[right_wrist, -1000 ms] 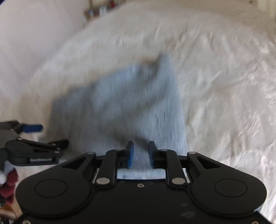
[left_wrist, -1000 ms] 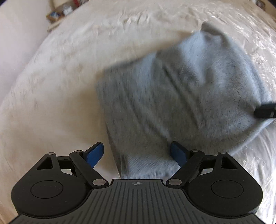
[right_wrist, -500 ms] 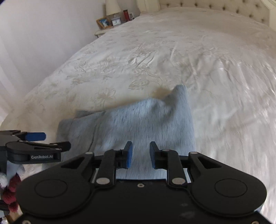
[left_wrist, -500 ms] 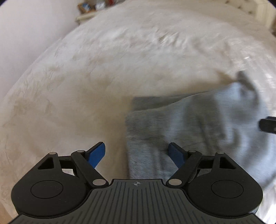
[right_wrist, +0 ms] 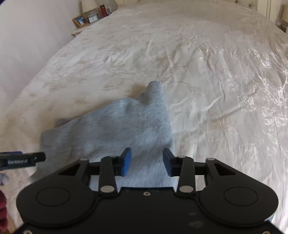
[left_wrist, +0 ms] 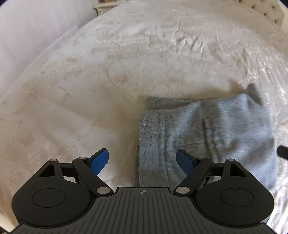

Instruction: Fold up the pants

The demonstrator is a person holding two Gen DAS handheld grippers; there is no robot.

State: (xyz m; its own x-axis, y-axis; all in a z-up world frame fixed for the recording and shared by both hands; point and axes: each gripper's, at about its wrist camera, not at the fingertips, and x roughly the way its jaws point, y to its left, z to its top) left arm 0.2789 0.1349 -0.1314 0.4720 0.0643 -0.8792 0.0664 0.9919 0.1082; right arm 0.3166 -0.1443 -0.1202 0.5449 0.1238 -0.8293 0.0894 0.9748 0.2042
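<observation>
The grey pants point(left_wrist: 207, 131) lie folded into a compact, roughly rectangular bundle on the bed point(left_wrist: 117, 72), with a lower layer sticking out a little along the far edge. One far corner of the bundle stands up in a small peak point(right_wrist: 154, 86). In the left wrist view a ribbed band runs down the bundle's left edge. The fabric is a soft, speckled knit, slightly blurred in both views.

The left gripper point(left_wrist: 142, 161) hangs above the near left edge of the pants with its blue fingers point(left_wrist: 99, 160) spread wide. Nothing is held between them; one finger is over the bedspread, the other over the grey cloth.

The right gripper point(right_wrist: 146, 164) is above the near right part of the bundle. Its blue fingers point(right_wrist: 126, 162) are opening, with grey cloth showing beneath the gap, but the pads do not press on it. The tip of the left gripper shows at the left edge of the right wrist view, just beside the pants.

The bed is covered by a cream bedspread point(right_wrist: 207, 63) with a floral embroidered pattern and light creases. Past the far left corner of the bed stands a nightstand point(right_wrist: 79, 30) carrying a picture frame point(right_wrist: 80, 20), a small clock point(right_wrist: 93, 18) and a red container point(right_wrist: 103, 9). A tufted headboard point(left_wrist: 266, 9) shows at the far right.
</observation>
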